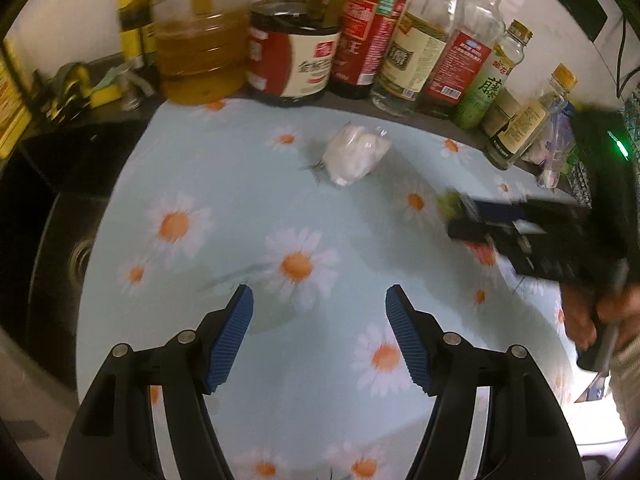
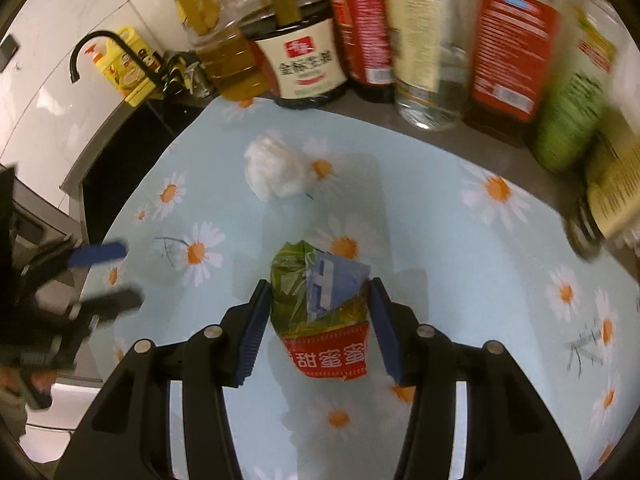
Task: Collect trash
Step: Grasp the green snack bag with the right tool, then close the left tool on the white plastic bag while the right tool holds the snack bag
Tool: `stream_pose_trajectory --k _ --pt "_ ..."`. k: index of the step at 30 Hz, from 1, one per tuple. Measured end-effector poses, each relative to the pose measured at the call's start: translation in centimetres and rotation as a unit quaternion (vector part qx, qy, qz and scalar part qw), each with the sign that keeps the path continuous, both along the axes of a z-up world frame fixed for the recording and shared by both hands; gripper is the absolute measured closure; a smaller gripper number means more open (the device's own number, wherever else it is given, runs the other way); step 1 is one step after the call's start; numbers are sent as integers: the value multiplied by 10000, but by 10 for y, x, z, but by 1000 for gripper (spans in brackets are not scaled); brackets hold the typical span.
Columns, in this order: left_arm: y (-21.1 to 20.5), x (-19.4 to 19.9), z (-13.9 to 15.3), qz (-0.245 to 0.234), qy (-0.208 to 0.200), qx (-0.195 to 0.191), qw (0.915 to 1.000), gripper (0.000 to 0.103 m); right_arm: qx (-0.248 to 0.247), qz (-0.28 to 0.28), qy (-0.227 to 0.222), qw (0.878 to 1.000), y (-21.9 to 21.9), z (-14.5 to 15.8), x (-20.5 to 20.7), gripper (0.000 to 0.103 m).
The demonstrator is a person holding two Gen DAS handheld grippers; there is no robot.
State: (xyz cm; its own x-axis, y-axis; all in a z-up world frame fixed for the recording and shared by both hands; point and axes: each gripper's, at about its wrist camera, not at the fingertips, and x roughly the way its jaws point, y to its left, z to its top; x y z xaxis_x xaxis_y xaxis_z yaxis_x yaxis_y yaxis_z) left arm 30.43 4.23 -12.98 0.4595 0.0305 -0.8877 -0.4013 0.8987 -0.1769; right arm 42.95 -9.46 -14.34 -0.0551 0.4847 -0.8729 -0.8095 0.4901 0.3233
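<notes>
Right gripper (image 2: 316, 312) clamps crumpled wrapper (image 2: 320, 312), left gripper (image 1: 320, 336) open and empty; next, bin it, then white wad (image 1: 354, 154) ahead.

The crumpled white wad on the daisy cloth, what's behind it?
Behind the white wad stands a row of bottles and an oil jug against the wall, on the dark counter past the daisy cloth. What lies under the wad is hidden.

the left gripper (image 1: 319, 300) points steeply down, its blue pads (image 1: 232, 340) parted with nothing between them. the right gripper (image 2: 318, 300) also tilts down, pads (image 2: 252, 336) pressed on a crumpled wrapper (image 2: 320, 304). a hand (image 1: 600, 316) shows at 3 o'clock in the left wrist view.
</notes>
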Motion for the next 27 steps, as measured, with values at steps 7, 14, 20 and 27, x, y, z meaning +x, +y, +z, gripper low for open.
stream_pose_trajectory --k 7,14,20,27 --pt "5 56 -15 -361 -65 -67 9993 36 -68 -406 84 9991 -46 -3 4 53" --pt "12 102 -29 -519 29 107 9986 36 -50 -689 180 9975 -76 -4 6 53" --pt "14 123 -35 -545 96 314 9980 36 -10 -769 250 9967 -90 -4 4 53" --pt "12 137 -43 -578 196 587 9964 38 -15 -778 231 9967 -96 -5 2 53"
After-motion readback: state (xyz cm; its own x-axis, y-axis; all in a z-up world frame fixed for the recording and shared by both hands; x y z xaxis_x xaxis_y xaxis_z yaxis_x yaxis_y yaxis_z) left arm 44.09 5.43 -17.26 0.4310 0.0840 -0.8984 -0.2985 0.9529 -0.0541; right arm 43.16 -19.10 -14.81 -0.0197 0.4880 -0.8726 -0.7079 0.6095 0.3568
